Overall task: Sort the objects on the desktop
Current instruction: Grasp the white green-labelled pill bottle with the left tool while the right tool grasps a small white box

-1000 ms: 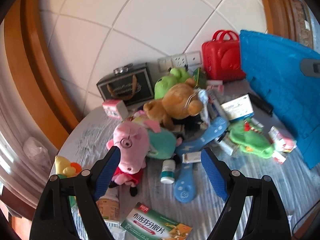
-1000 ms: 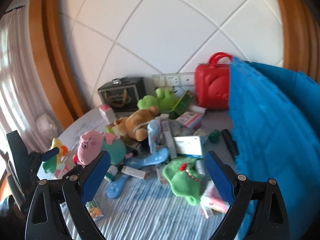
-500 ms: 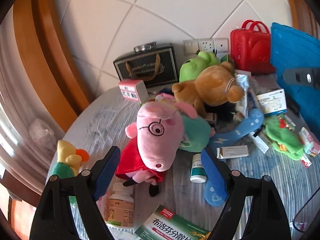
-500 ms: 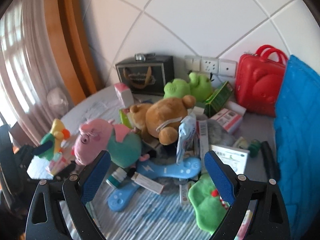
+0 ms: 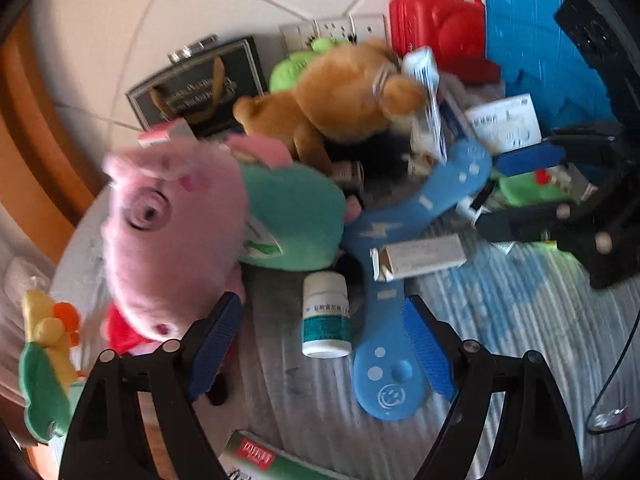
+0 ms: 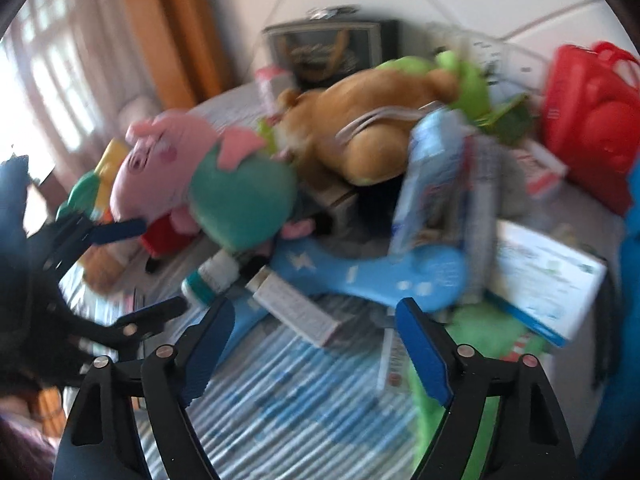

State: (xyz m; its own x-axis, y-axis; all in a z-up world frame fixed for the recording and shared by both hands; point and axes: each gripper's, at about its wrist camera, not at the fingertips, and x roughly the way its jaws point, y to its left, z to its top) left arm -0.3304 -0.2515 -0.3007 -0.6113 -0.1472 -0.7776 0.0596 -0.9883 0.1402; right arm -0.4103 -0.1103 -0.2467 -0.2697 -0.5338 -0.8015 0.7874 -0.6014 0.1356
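Blue pads of the left gripper (image 5: 324,354) stand wide apart with the white pill bottle (image 5: 326,314) lying between them but untouched, a placement that suggests the bottle is the first pick. To the left of these tongs slumps the pink pig plush (image 5: 172,232); against the right pad lies the blue toy guitar (image 5: 384,360), which could foul a closing pad. Jaws of the right gripper (image 6: 316,344) are closing on nothing yet; a small white carton (image 6: 296,308) lies just ahead between them (blur hides detail). Beyond both, the brown bear (image 5: 344,96) tops the heap, and the 2 tongs work close together.
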